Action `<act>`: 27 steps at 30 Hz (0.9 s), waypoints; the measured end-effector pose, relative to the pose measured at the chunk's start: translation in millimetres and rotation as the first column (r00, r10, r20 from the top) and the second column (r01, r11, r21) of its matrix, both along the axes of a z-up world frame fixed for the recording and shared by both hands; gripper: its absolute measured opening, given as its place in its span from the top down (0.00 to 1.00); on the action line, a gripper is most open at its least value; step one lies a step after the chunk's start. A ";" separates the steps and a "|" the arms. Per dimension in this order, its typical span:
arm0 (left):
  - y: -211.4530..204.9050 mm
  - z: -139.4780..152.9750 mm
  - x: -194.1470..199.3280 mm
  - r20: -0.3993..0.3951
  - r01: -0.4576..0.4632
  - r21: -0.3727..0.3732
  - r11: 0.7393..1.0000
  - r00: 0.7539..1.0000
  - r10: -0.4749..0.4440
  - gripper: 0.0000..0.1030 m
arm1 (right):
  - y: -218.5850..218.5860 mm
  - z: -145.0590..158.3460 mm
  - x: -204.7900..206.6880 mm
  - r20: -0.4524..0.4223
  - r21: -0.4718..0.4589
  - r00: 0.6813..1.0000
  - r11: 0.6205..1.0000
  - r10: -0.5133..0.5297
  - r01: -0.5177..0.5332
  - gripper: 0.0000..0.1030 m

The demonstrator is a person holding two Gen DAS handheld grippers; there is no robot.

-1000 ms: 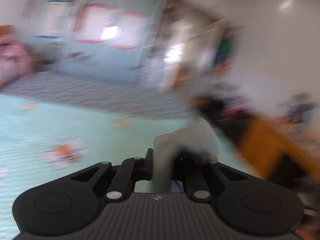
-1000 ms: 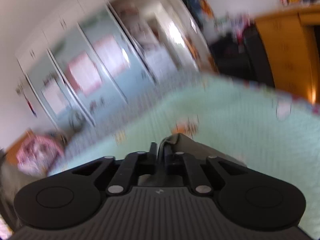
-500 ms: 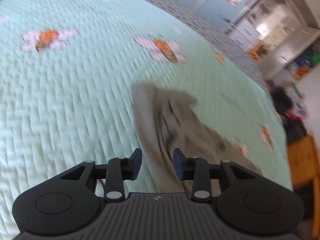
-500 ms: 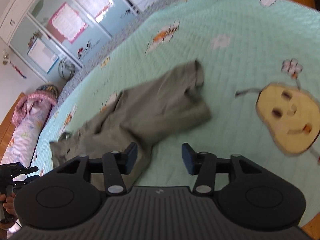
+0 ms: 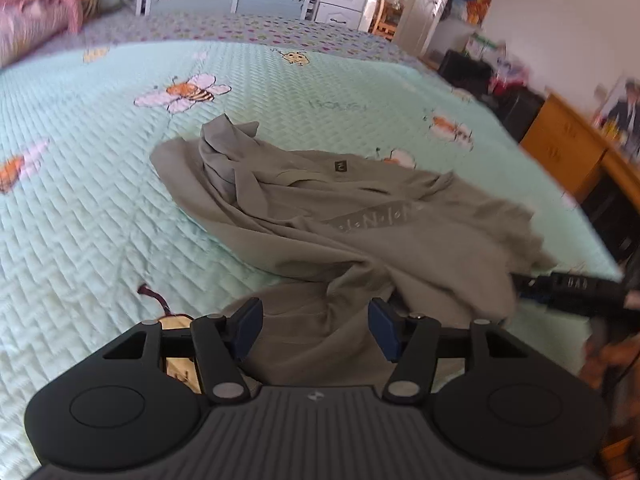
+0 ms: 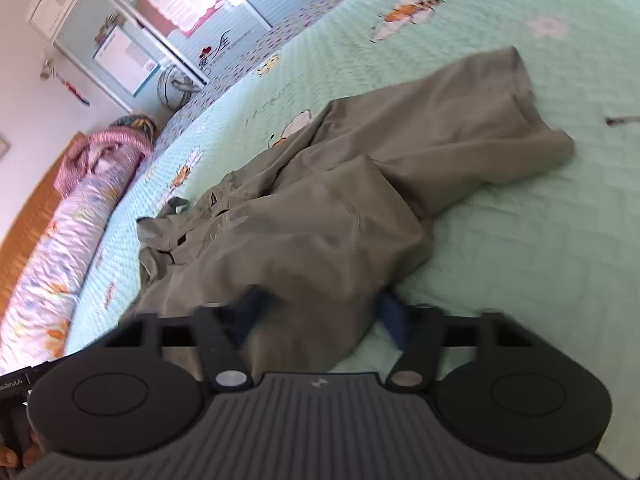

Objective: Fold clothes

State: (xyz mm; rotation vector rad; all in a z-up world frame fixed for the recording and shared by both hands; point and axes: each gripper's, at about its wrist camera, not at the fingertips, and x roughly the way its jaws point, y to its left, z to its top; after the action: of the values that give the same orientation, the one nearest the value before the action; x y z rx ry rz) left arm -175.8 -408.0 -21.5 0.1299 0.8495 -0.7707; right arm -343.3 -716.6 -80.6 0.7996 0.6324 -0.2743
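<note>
— What have I got under the left gripper [image 5: 315, 330]?

— I see its two blue-padded fingers [image 5: 247, 325] spread wide, nothing between them but loose cloth lying underneath. That cloth is the olive-grey shirt [image 5: 360, 216], soft knit, crumpled in heavy folds, with a small dark neck label and a strip of pale lettering across it.

— And where does the shirt sit?

— On the mint quilt [image 5: 88, 200], a stitched zigzag texture printed with bees and flowers. The shirt lies near the middle of that quilt, one sleeve bunched up at its far end.

— The right gripper [image 6: 324, 314]?

— Also spread wide, blurred in my right view, its fingers either side of a raised fold of the shirt [image 6: 320, 216]; I can't say whether the pads touch it. From there, one flat rectangular part stretches away across the quilt [image 6: 540, 260].

— Anything in the way?

— In my left view the right gripper [image 5: 576, 292] shows as a dark bar at the shirt's right edge. Beyond the quilt on that side stands a wooden cabinet [image 5: 568, 152]. At the quilt's far side lies a rolled floral bolster [image 6: 52, 264] with a pink blanket [image 6: 100, 152] on it, and pale blue wardrobe doors [image 6: 132, 52] behind.
</note>
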 end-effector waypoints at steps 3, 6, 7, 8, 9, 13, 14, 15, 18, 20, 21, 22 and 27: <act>-4.3 0.3 -6.3 0.062 0.018 0.050 0.999 0.998 -0.021 0.41 | -3.5 10.2 -5.7 0.071 0.019 0.997 1.000 -0.021 0.020 0.98; 1.3 3.2 -7.8 0.103 -0.013 0.062 0.998 0.995 0.007 0.41 | -27.1 30.1 -27.8 0.186 0.098 0.976 0.991 -0.111 0.094 0.98; 4.3 4.2 -6.7 0.106 -0.024 0.056 0.998 0.994 0.018 0.41 | -35.7 38.8 -34.9 0.217 0.104 0.966 0.987 -0.140 0.120 0.98; 7.2 5.1 -5.5 0.105 -0.030 0.049 0.998 0.994 0.025 0.40 | -44.3 48.6 -41.7 0.245 0.096 0.955 0.985 -0.166 0.146 0.98; 9.3 5.3 -4.1 0.096 -0.027 0.041 0.999 0.995 0.023 0.40 | -52.3 57.0 -46.4 0.266 0.077 0.947 0.983 -0.180 0.166 0.98; 5.0 -5.5 0.0 0.051 -0.005 0.061 0.998 0.999 0.001 0.38 | -75.0 60.6 -40.1 0.174 -0.052 0.966 0.978 -0.189 0.201 0.95; 2.7 -9.0 0.2 0.030 0.004 0.062 0.998 1.000 -0.005 0.38 | -78.6 57.1 -35.9 0.124 -0.090 0.973 0.975 -0.193 0.205 0.91; 0.7 -11.6 -0.2 0.014 0.011 0.059 0.998 1.000 -0.012 0.38 | -80.4 51.0 -34.4 0.074 -0.106 0.975 0.971 -0.209 0.216 0.87; -5.6 -17.9 -2.4 0.016 0.038 0.061 0.997 0.999 -0.039 0.38 | -76.1 33.4 -53.6 0.044 -0.060 0.956 0.954 -0.290 0.293 0.76; -11.7 -22.4 -2.5 0.033 0.048 0.084 0.995 0.998 -0.051 0.38 | -67.8 28.2 -70.9 0.053 -0.063 0.944 0.943 -0.325 0.328 0.65; -14.9 -24.7 -2.3 0.041 0.051 0.096 0.994 0.998 -0.056 0.38 | -62.5 27.2 -77.9 0.051 -0.075 0.941 0.938 -0.335 0.338 0.61; -18.1 -27.1 -1.8 0.047 0.055 0.107 0.993 0.997 -0.060 0.38 | -59.3 26.9 -82.9 0.050 -0.083 0.940 0.936 -0.337 0.341 0.60; -31.9 -41.8 -0.5 0.019 0.077 0.121 0.990 0.997 -0.080 0.81 | -49.1 36.1 -98.5 0.053 -0.114 0.939 0.932 -0.340 0.344 0.52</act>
State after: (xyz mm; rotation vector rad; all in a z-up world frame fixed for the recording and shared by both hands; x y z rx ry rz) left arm -176.3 -439.9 -63.3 0.2804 0.8719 -0.7903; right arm -441.8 -765.7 -44.5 0.7930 0.4378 -0.6122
